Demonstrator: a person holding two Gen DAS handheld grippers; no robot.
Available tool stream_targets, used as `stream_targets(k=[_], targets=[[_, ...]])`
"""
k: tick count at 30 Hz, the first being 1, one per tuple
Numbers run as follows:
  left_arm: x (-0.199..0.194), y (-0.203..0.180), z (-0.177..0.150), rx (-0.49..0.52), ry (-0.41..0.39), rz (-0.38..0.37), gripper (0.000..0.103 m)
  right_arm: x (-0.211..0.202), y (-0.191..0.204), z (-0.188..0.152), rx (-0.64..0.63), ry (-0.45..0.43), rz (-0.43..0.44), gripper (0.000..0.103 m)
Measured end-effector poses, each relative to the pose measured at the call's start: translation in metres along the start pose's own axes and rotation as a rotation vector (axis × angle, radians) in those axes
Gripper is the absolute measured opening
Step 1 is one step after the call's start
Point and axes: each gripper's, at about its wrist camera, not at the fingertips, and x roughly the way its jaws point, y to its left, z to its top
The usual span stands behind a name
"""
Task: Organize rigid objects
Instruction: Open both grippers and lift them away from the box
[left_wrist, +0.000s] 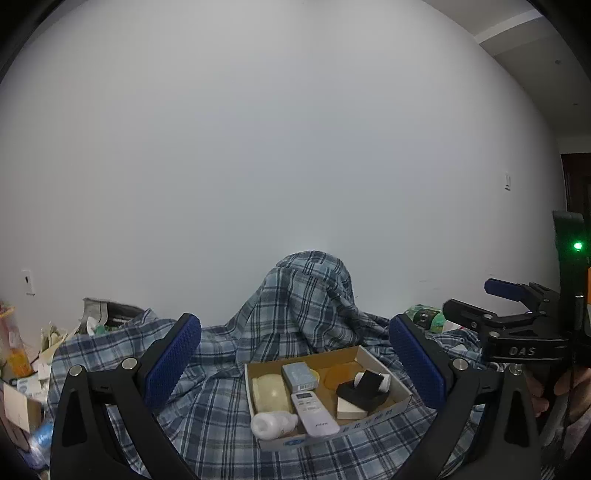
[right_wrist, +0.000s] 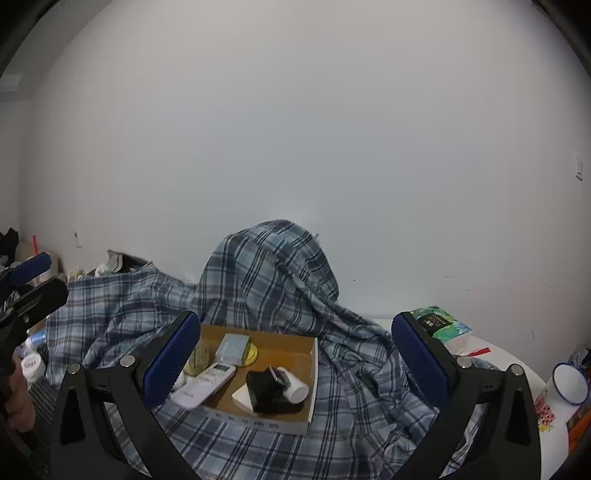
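Rigid objects packed in a shallow open brown cardboard box (left_wrist: 384, 409) with white outer walls, resting on a rumpled blue-and-white plaid cloth (left_wrist: 207, 417) near the middle of the scene. Inside: a white rectangular remote control (left_wrist: 314, 412) lying flat near the front wall, a white plastic bottle (left_wrist: 274, 424) on its side just left of it, a pale cream rounded block (left_wrist: 269, 394) behind the bottle, a light blue-grey small carton (left_wrist: 300, 376) toward the far side, a round amber lid (left_wrist: 341, 373) beside that carton, a black folded wedge-shaped case (left_wrist: 364, 392) at the right over a white flat wedge (left_wrist: 349, 410), and a small white cylinder (left_wrist: 371, 380) partly tucked behind the black case. Left gripper (left_wrist: 295, 365) held above the near side of the box, its 2 blue-padded fingers (left_wrist: 173, 362) spread wide apart, clasping nothing. Right gripper (right_wrist: 295, 365) likewise spread wide and holding nothing, hovering near the same box. Farther right, a green printed packet (right_wrist: 439, 325) and a white enamel mug with blue rim (right_wrist: 570, 384) on a white tabletop (right_wrist: 498, 358). Behind everything, a plain white wall (left_wrist: 295, 147).
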Motion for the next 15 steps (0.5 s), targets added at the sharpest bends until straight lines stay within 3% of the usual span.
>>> stream_targets(k=[3,15], targets=[[0.001,-0.003,-0.018,0.033,0.018,0.044,0.103,-0.001,-0.001,-0.018,0.004,-0.004,0.008,0.103],[-0.001,-0.010,-0.064,0.021,-0.003,0.031,0.103,0.010,-0.011,-0.069,0.012,0.016,-0.028,0.103]])
